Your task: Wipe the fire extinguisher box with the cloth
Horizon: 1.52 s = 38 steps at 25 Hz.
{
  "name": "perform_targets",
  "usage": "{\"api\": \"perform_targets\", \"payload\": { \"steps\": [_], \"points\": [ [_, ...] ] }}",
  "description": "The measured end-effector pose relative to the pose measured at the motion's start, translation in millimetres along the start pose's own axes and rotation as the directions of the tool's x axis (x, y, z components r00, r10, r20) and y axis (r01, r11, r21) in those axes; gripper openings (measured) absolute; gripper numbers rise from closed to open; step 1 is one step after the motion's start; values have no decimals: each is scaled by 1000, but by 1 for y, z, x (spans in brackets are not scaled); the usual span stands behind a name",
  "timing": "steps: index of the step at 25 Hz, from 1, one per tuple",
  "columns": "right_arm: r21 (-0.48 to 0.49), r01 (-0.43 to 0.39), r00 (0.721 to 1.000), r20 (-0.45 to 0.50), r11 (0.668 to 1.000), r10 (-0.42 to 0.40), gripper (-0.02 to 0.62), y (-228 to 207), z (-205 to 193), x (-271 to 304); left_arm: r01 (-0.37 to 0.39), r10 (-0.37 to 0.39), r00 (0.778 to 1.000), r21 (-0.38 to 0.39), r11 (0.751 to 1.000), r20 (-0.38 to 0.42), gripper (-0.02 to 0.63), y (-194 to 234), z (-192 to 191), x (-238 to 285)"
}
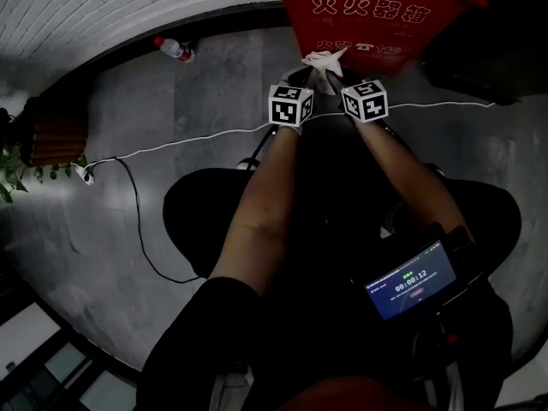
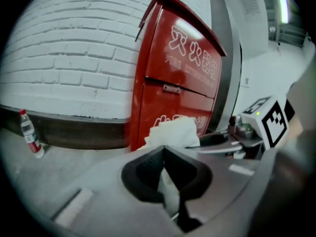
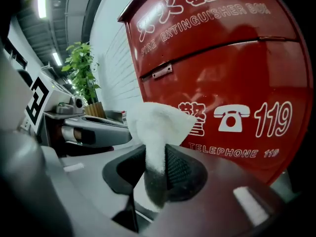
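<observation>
Fire extinguisher box (image 1: pixel 368 15) (image 2: pixel 173 93) (image 3: pixel 222 73): red, glossy, standing upright on the grey floor (image 1: pixel 128 204) against a white brick wall (image 2: pixel 74 58). The front carries white Chinese characters, the line "FIRE EXTINGUISHER BOX", a telephone symbol, "119" and "TELEPHONE 119". A horizontal seam crosses the front below the top panel, with a small metal fitting on it. Cloth (image 1: pixel 324 65) (image 2: pixel 173 132) (image 3: pixel 158 127): white, bunched, one corner sticking up; it sits just in front of the lower part of the box front, over the printed lower line. Cannot tell whether it touches the red surface. Left gripper (image 2: pixel 164 154): jaws closed together, tips meeting in a peak, white cloth pinched between them and showing both above and below the tips. Right gripper (image 3: pixel 157 157): jaws clamped on a fold of the same cloth, which rises out between the ribbed pads (image 3: pixel 180 169) and fans open above. In the head view the two marker cubes sit side by side, near each other, with the cloth between and ahead of them at the foot of the box. Also noted: a plastic bottle (image 1: pixel 175 50) (image 2: pixel 30 135) with red cap by the wall base, left of the box and well apart from it; a white cable (image 1: pixel 188 141) lying across the floor; a green plant (image 3: pixel 84 73) beyond the left gripper in the right gripper view.
</observation>
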State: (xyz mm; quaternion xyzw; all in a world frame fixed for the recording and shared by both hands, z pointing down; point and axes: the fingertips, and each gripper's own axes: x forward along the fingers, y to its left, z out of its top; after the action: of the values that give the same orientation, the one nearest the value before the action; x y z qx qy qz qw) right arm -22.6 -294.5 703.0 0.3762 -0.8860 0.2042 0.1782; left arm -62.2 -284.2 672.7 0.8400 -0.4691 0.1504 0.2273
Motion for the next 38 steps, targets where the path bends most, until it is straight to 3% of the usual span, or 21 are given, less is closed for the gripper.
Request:
{"api": "perform_targets", "payload": {
  "steps": [7, 17, 28, 38],
  "points": [
    [15, 2, 999, -44, 1000, -1, 98, -4, -5, 30, -5, 4, 1000, -51, 999, -30, -2, 22, -9, 15],
    [64, 60, 996, -70, 996, -56, 98, -28, -17, 48, 21, -24, 999, -66, 998, -42, 0, 27, -23, 45],
    [86, 149, 984, -113, 985, -139, 100, -66, -19, 11, 102, -106, 993, -73, 992, -46, 0, -16, -18, 61],
    [115, 328, 933, -194, 938, -303, 100, -148, -59, -32, 133, -135, 991, -73, 988, -22, -1, -38, -17, 75]
  ]
}}
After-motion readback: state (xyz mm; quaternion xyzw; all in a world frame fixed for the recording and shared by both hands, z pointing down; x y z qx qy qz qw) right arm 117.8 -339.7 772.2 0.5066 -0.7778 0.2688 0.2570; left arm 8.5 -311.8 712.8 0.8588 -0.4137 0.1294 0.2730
